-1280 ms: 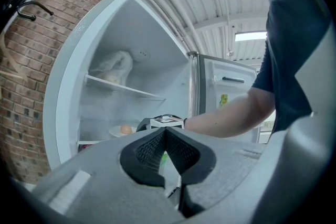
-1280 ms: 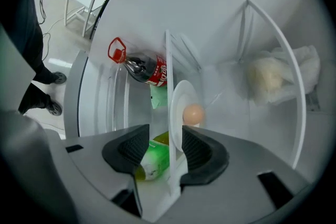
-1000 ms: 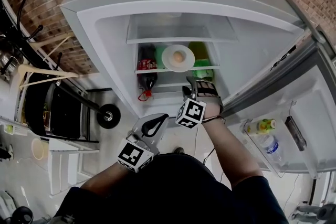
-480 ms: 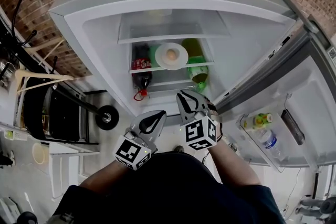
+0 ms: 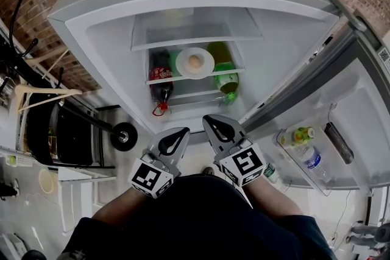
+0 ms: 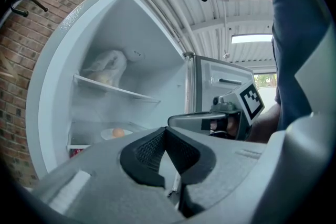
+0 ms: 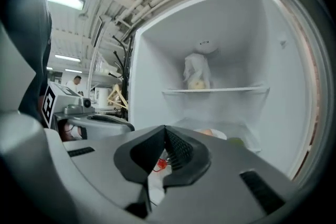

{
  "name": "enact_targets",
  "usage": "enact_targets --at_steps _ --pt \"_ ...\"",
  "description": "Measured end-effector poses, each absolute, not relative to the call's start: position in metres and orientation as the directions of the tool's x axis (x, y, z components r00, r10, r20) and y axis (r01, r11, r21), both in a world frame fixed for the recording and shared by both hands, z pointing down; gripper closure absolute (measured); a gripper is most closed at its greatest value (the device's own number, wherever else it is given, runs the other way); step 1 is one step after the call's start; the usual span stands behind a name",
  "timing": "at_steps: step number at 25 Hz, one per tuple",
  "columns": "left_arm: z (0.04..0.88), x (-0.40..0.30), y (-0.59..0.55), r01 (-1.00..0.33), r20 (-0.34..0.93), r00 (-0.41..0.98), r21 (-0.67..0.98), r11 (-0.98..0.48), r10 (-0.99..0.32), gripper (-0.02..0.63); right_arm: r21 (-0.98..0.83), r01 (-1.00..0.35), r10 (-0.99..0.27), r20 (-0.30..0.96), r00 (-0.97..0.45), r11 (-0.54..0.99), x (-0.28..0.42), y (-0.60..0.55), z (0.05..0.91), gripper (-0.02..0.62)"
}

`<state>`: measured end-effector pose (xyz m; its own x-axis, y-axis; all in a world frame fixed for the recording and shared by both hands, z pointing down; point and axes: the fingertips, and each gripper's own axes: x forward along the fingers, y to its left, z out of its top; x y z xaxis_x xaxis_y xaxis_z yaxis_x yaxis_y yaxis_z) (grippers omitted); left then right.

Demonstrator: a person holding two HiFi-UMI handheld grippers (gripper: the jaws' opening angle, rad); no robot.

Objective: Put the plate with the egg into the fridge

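Note:
The white plate (image 5: 194, 63) with the egg (image 5: 194, 61) rests on the middle shelf of the open fridge (image 5: 109, 39), between a cola bottle (image 5: 159, 80) and a green bottle (image 5: 227, 78). Both grippers hang below the fridge opening, outside it and side by side. My left gripper (image 5: 183, 131) is shut and empty. My right gripper (image 5: 209, 119) is shut too, with nothing between its jaws. In the left gripper view the plate (image 6: 116, 134) shows beyond the shut left gripper (image 6: 165, 131). In the right gripper view only the plate's edge (image 7: 212, 134) shows over the shut right gripper (image 7: 165, 130).
A white bag (image 7: 197, 73) lies on the upper shelf. The fridge door (image 5: 359, 106) stands open at the right with bottles (image 5: 303, 133) in its rack. A black wheeled cart (image 5: 125, 136) and a wooden hanger (image 5: 42, 93) stand at the left by the brick wall.
My right gripper drew back from the shelf, down and out of the fridge, and its jaws closed. The plate with the egg stayed on the shelf. The left gripper barely moved.

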<state>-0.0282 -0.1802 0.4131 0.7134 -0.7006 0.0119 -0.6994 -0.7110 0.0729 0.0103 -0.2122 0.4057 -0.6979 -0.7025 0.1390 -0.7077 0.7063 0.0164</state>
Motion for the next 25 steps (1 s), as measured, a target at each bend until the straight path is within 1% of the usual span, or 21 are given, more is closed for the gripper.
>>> enact_targets --at_steps 3,5,11,25 --pt "0.415 -0.027 -0.178 -0.695 0.014 0.718 0.072 -0.715 -0.696 0.601 -0.074 -0.687 -0.682 0.085 -0.727 0.723 0.008 -0.201 0.414 0.585" --pt "0.417 -0.025 -0.176 -0.69 0.024 0.724 0.061 -0.721 -0.69 0.601 -0.124 -0.674 -0.671 0.073 -0.738 0.728 0.007 -0.194 0.422 0.586" --pt "0.414 -0.019 -0.174 -0.686 0.028 0.726 0.083 -0.723 -0.687 0.601 -0.184 -0.666 -0.669 0.049 -0.741 0.723 0.01 -0.192 0.43 0.586" --pt "0.408 -0.021 -0.176 -0.683 0.02 0.73 0.058 -0.728 -0.683 0.601 -0.179 -0.661 -0.662 0.063 -0.747 0.729 0.01 -0.193 0.43 0.586"
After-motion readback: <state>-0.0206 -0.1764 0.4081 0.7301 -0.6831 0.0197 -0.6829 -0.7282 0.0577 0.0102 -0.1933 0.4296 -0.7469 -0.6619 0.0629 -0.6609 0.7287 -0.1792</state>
